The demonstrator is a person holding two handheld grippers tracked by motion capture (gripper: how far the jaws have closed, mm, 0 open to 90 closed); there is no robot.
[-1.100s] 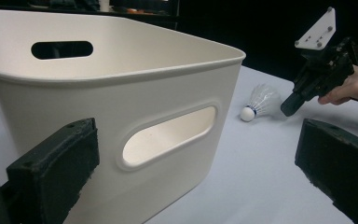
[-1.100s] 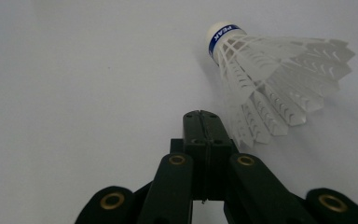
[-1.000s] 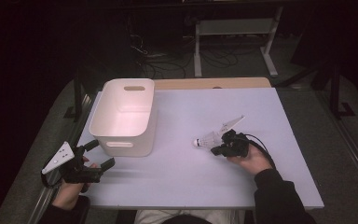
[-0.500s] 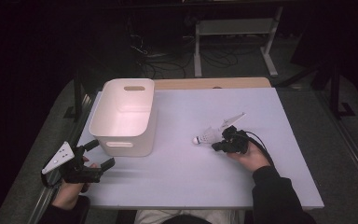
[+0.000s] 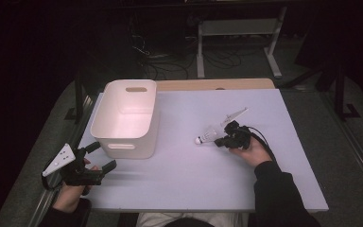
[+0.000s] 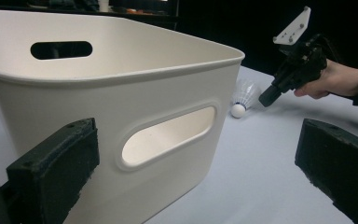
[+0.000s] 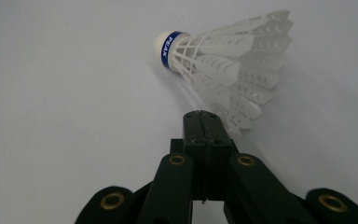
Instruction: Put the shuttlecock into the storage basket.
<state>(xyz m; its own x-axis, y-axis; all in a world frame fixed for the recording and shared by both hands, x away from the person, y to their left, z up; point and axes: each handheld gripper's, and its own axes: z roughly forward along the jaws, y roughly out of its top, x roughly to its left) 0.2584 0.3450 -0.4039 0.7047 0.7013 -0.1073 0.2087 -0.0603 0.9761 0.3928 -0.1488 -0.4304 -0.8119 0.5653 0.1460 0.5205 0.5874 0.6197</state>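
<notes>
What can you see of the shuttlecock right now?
The shuttlecock is white, with a rounded cork tip, a blue band printed PEAK and a plastic-looking lattice skirt. It lies tilted on the pale table, cork toward the white bin. The right claw, shut, pinches the skirt's rim.

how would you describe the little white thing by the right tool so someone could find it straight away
Start at the pale table and find the big white bin on its left half. To the bin's right, just ahead of the shut right tool, lies a shuttlecock on its side. Its rounded white cork with a blue band and its feathered skirt set it apart.
</notes>
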